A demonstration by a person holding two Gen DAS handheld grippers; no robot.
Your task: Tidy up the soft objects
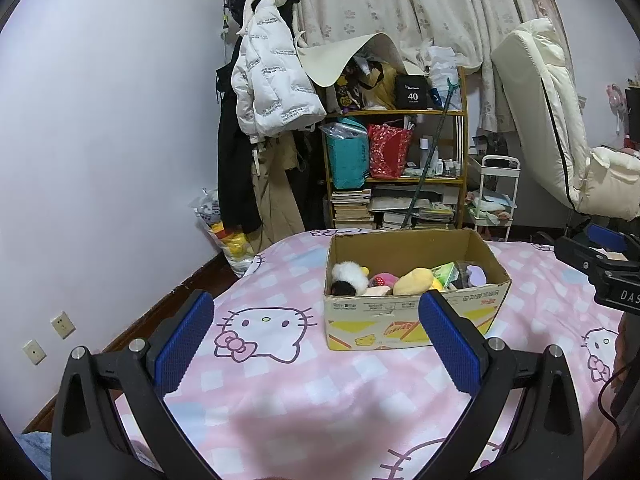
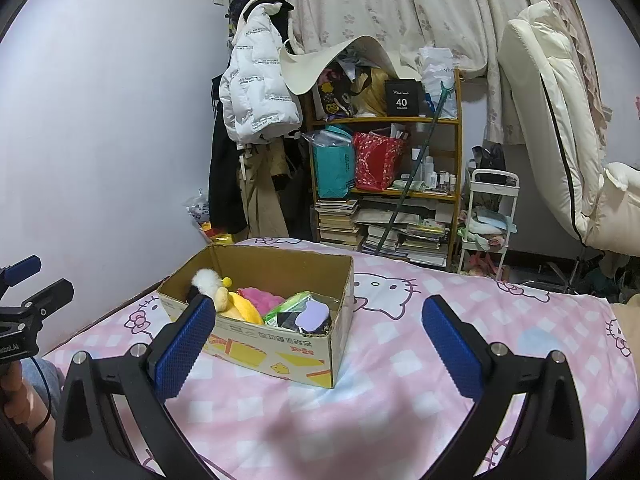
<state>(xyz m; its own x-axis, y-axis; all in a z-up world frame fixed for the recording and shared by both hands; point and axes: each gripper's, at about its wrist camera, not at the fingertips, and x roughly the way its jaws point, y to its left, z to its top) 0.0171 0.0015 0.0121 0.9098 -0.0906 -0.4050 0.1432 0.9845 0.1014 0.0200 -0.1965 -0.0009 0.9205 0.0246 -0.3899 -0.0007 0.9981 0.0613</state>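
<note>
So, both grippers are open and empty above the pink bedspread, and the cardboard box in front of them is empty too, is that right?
Not quite: the cardboard box is not empty. The right wrist view shows a yellow plush, a pink plush and other items inside it. The rest holds: the left gripper and the right gripper are open and empty above the pink bedspread.

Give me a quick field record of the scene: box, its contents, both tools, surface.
surface: bed with pink cat-print sheet
box: open cardboard box standing on the sheet
contents: white and black plush, pink plush, yellow plush, green packet, lilac item, all inside the box
left tool: open, empty, above the sheet short of the box
right tool: open, empty, box ahead and toward its left
loose soft items on sheet: none in view
</note>
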